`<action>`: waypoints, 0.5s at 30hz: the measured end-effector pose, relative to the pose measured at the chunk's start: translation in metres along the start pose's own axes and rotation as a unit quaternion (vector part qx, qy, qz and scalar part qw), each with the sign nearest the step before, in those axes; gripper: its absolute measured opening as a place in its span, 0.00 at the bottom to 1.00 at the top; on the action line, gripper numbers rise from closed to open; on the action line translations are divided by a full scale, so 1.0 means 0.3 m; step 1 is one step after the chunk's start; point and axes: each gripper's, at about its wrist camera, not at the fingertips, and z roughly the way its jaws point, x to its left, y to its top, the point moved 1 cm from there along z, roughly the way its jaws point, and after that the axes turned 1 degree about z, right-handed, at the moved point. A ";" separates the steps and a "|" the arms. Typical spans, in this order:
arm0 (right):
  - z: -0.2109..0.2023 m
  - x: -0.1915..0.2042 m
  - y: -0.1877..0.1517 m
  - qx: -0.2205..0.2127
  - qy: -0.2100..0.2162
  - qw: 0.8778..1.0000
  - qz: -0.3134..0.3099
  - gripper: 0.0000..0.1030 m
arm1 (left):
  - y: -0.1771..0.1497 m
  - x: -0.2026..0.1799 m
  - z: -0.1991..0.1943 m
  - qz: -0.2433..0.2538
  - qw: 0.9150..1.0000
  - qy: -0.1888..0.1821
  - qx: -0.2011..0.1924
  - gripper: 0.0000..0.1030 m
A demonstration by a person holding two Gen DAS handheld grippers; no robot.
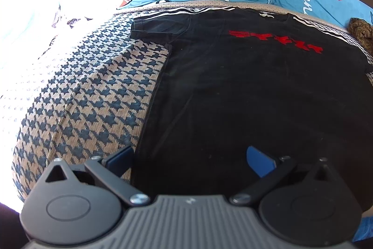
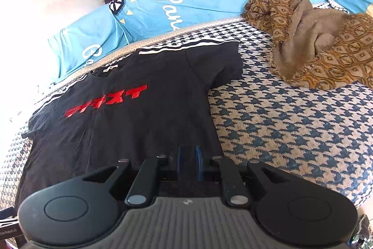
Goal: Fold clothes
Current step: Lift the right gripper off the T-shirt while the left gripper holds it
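Observation:
A black T-shirt (image 1: 244,90) with red lettering lies spread flat, front up, on a houndstooth-covered bed; it also shows in the right wrist view (image 2: 130,118). My left gripper (image 1: 190,159) is open, its blue pads apart over the shirt's bottom hem near the left side edge. My right gripper (image 2: 189,161) has its blue pads nearly together at the shirt's bottom right hem. Black cloth seems to lie between them, but I cannot tell whether it is pinched.
The houndstooth cover (image 1: 88,95) spreads left of the shirt and right of it (image 2: 291,127). Blue printed pillows (image 2: 163,6) line the far edge. A crumpled brown patterned blanket (image 2: 314,39) lies at the far right. Strong glare whitens the left side.

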 end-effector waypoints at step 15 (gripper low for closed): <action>0.197 -0.100 0.172 0.004 0.036 0.995 0.098 0.24 | -0.004 -0.011 0.002 0.003 1.000 0.003 -0.008 1.00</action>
